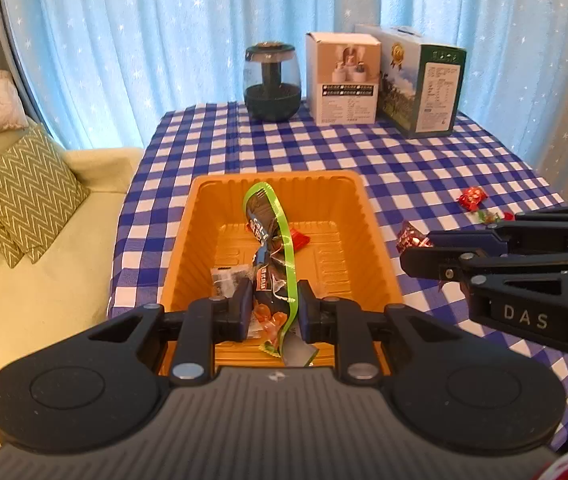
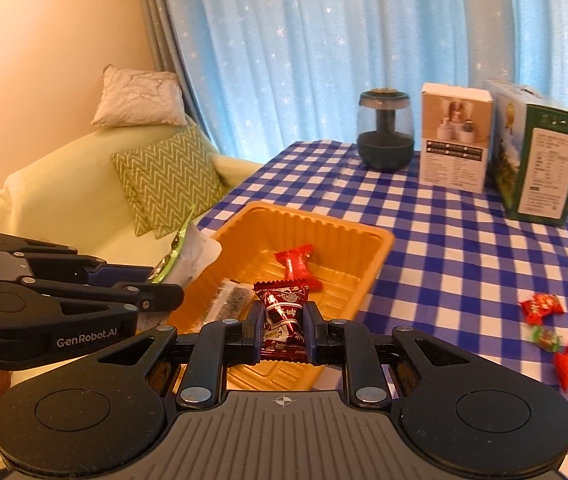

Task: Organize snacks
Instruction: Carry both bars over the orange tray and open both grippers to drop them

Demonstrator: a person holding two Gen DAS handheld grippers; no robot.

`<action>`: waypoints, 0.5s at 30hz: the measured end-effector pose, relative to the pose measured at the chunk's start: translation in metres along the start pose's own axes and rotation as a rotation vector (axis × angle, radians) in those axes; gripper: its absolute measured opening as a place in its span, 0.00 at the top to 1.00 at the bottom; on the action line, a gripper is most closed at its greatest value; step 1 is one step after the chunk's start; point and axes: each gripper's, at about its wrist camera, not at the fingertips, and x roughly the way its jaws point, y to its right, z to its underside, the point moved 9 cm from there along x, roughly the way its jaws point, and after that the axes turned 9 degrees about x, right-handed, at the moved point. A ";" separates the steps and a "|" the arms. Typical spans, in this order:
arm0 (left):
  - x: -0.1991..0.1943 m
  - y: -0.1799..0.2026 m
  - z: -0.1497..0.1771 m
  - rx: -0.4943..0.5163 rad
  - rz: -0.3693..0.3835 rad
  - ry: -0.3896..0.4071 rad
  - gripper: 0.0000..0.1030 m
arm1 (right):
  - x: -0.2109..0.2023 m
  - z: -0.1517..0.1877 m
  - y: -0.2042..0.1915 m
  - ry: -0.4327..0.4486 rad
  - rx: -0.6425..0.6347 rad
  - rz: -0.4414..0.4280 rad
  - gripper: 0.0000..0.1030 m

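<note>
An orange plastic tray [image 1: 188,236] sits on the blue checked tablecloth; it also shows in the right wrist view [image 2: 379,248]. My left gripper [image 1: 274,308] is shut on a long dark snack bag with a green edge [image 1: 274,240], held over the tray's near end. My right gripper [image 2: 284,326] is shut on a dark red candy [image 2: 282,308], above the tray's near right edge. In the tray lie a red candy [image 2: 297,266] and a grey packet [image 2: 230,300]. In the left wrist view the right gripper [image 1: 415,252] comes in from the right with the candy [image 1: 409,236].
Three loose candies [image 2: 543,306] lie on the cloth right of the tray. A dark glass jar [image 1: 272,80], a white box [image 1: 341,78] and a green box [image 1: 423,84] stand at the table's far edge. A sofa with cushions [image 1: 24,196] is to the left.
</note>
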 end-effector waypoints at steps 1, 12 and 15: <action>0.003 -0.002 0.002 0.002 0.000 -0.007 0.80 | 0.004 0.000 0.000 -0.003 0.000 0.000 0.80; 0.036 -0.010 0.017 0.040 0.006 -0.058 0.80 | 0.031 0.005 0.007 -0.042 0.011 0.006 0.80; 0.044 -0.010 0.020 0.059 0.004 -0.071 0.80 | 0.036 0.007 0.009 -0.051 0.013 0.010 0.80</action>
